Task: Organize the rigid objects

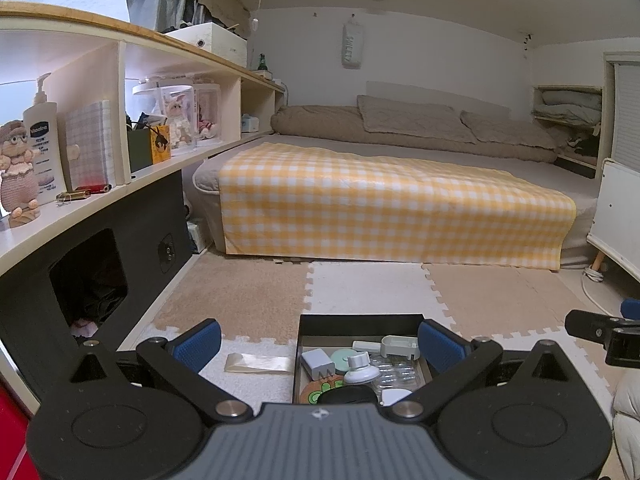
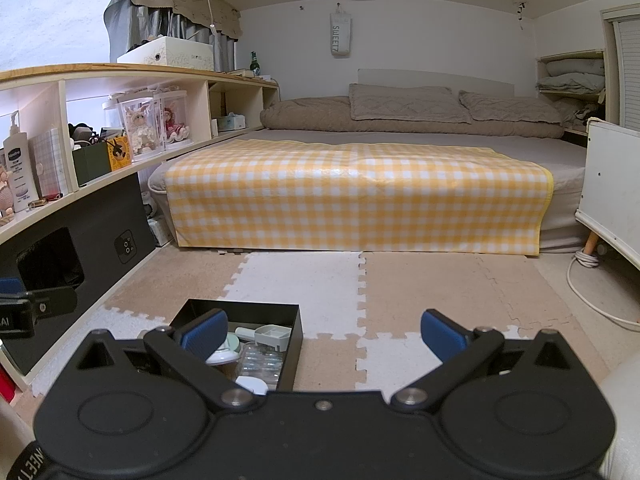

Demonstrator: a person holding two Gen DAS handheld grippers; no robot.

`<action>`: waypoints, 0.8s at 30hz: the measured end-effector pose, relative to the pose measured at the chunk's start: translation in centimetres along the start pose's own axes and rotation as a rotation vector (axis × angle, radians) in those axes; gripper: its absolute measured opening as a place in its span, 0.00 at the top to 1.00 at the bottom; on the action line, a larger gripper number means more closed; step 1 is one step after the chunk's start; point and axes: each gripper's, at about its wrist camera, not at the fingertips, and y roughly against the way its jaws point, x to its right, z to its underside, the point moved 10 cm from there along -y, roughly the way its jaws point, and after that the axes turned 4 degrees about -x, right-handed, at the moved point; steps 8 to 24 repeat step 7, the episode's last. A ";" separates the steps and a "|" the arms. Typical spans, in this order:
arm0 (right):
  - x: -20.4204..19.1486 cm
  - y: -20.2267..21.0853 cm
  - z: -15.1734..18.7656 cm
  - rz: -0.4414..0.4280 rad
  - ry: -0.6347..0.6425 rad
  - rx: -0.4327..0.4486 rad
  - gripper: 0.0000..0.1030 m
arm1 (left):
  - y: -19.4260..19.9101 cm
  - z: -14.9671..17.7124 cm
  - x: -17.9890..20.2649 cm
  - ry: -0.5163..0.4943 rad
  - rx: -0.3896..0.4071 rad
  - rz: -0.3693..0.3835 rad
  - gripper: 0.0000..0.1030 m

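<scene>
Rigid objects sit crowded in a black tray (image 1: 362, 322) on the foam floor mats (image 1: 372, 292): a white charger block (image 1: 316, 363), a mint round case (image 1: 345, 360), a white bottle with a ribbed cap (image 1: 360, 367), a grey-white holder (image 1: 398, 346), a clear blister pack (image 1: 396, 372) and an orange patterned disc (image 1: 320, 392) half hidden under the gripper body. Outside the tray, just to its left, a pale flat strip (image 1: 258, 363) lies on the mat.

Both tools hover low over this spot. The left hand-held gripper (image 1: 320, 344) has its jaws spread wide with nothing between them, and the right hand-held gripper (image 2: 324, 334) is equally wide and empty, its left pad (image 2: 204, 334) over the tray's near corner.

Whether the tray is filled for sorting or already gathered, one moment cannot settle. Any pick here would go best with one piece at a time, coming straight down with the pads on flat, parallel sides; the bottle looks prone to tipping and the blister pack to slipping.

The tray walls limit side approaches, and the pieces touch each other, so a neighbour may be dragged. A low shelf (image 1: 120, 184) with a lotion bottle (image 1: 42, 136) runs along the left, a bed with a yellow checked cover (image 1: 392, 208) lies ahead, and a white cable (image 2: 592, 292) trails on the right
</scene>
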 end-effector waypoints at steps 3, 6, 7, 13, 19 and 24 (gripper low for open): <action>0.0 0.0 0.0 0.000 0.002 0.000 0.00 | 0.0 0.0 -0.1 0.006 -0.001 -0.004 0.00; 0.0 0.0 0.0 0.001 0.001 0.000 0.00 | 0.1 0.1 -0.1 0.004 -0.001 -0.003 0.00; 0.0 0.0 0.0 0.001 0.001 0.000 0.00 | 0.1 0.0 -0.1 0.003 -0.001 -0.003 0.00; 0.0 0.0 0.0 0.001 0.001 0.000 0.00 | 0.1 0.0 -0.1 0.003 -0.001 -0.003 0.00; 0.0 0.0 0.0 0.001 0.001 0.000 0.00 | 0.1 0.0 -0.1 0.003 -0.001 -0.003 0.00; 0.0 0.0 0.0 0.001 0.001 0.000 0.00 | 0.1 0.0 -0.1 0.003 -0.001 -0.003 0.00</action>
